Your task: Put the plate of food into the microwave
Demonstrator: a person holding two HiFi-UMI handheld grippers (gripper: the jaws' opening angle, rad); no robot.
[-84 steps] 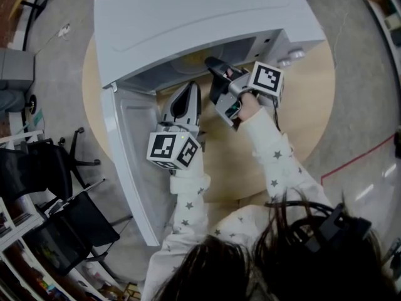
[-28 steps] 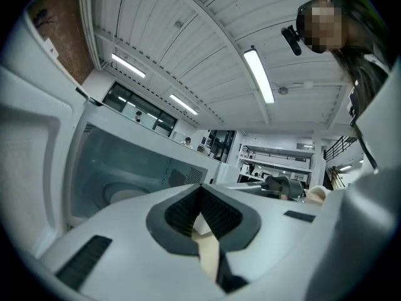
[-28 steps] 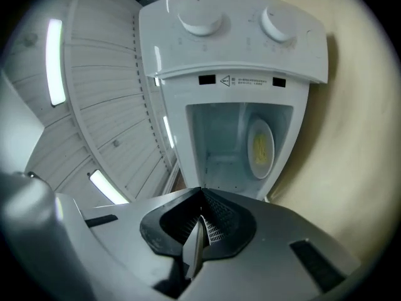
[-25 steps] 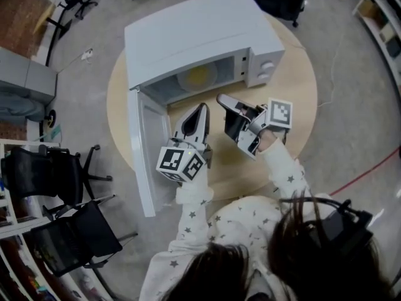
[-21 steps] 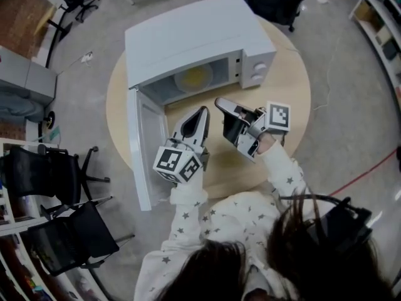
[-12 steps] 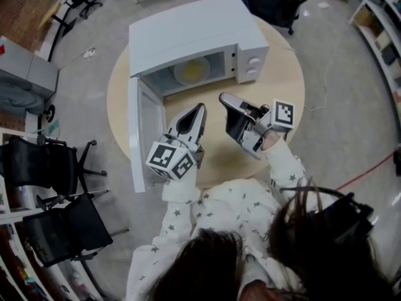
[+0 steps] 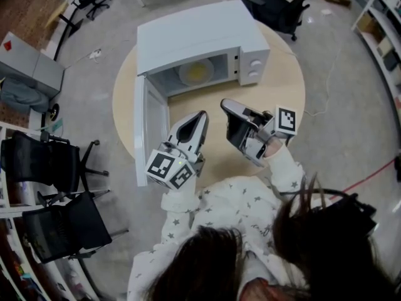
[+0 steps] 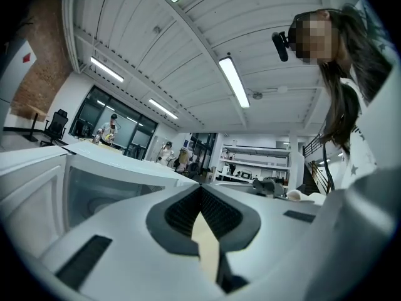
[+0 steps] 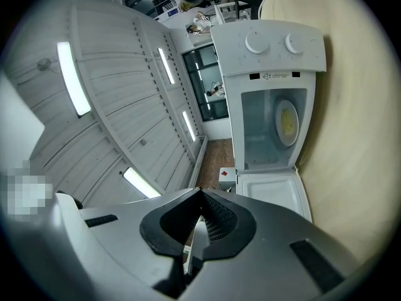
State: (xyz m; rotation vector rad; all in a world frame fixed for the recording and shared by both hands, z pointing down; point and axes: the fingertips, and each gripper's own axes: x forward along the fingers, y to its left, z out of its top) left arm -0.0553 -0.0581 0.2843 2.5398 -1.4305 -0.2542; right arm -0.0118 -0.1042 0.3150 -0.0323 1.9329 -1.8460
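The white microwave [image 7: 200, 33] stands at the back of the round table with its door [image 7: 149, 130] swung wide open to the left. Inside, on the turntable, lies the plate of yellow food [image 7: 196, 72], also seen through the open cavity as the plate [image 9: 287, 121]. My left gripper [image 7: 202, 114] hovers over the table in front of the opening, shut and empty. To its right, my right gripper [image 7: 224, 103] is also shut with nothing in it. Both point toward the microwave, well short of it. In the left gripper view my left gripper [image 8: 201, 189] aims past the microwave [image 8: 94, 187].
The round wooden table [image 7: 282, 86] has bare top to the right of the microwave. Black office chairs [image 7: 56, 168] stand left of the table and another chair [image 7: 276, 5] behind it. The control knobs [image 7: 254, 68] sit on the microwave's right side.
Both grippers have drawn back from the microwave's opening toward the person, both still shut. The plate stays inside the cavity and the door stays open.
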